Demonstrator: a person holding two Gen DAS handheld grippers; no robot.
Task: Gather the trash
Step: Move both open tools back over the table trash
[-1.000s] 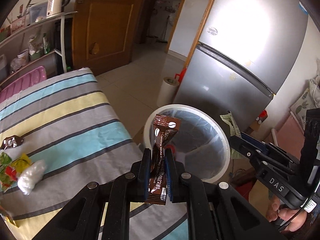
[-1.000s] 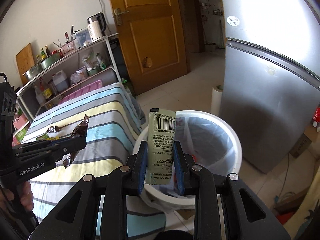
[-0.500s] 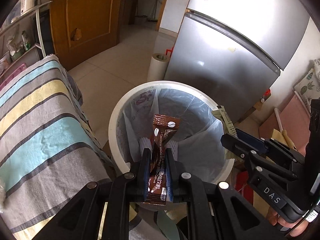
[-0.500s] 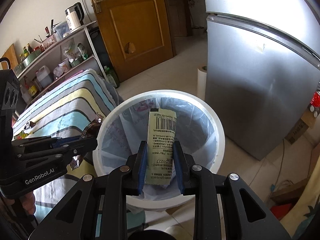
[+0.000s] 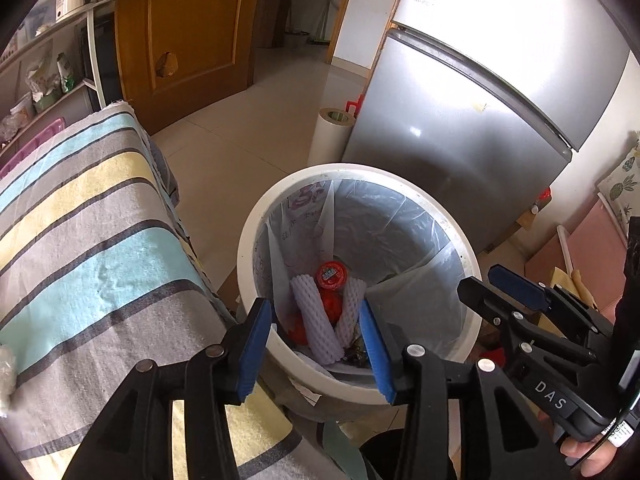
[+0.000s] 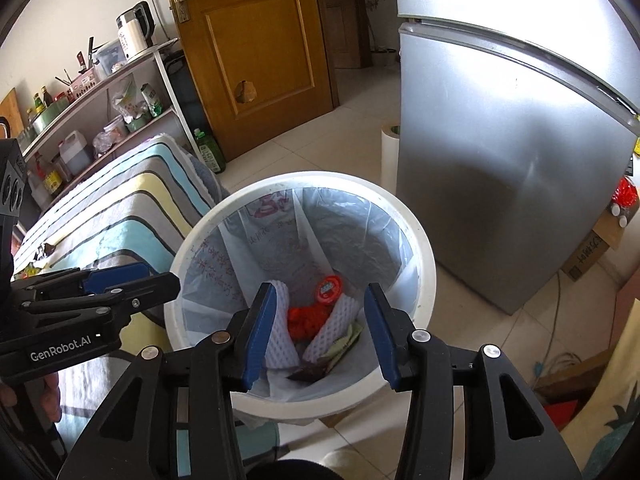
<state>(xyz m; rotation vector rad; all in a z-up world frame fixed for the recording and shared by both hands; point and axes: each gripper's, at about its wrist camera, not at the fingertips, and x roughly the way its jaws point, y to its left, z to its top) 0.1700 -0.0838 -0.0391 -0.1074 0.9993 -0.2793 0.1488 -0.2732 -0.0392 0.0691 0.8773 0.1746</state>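
Both grippers hang over the white trash bin (image 6: 424,264), left gripper (image 5: 316,344) and right gripper (image 6: 320,332) with jaws opening, nothing between them. Wrappers (image 6: 340,344) lie inside; some litter (image 6: 40,256) remains on the striped table.

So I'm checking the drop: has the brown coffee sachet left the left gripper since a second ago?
Yes. The opening left gripper is empty; a brown sachet lies inside the white bin.

Bin (image 5: 256,224): under both tongs, holding foam sleeves (image 6: 280,344) and wrappers (image 6: 340,346).
Table (image 5: 92,248): left of the tongs, touching the bin.
Fridge (image 6: 500,184): beyond the bin, right.
Door (image 6: 256,48): far ahead, left.
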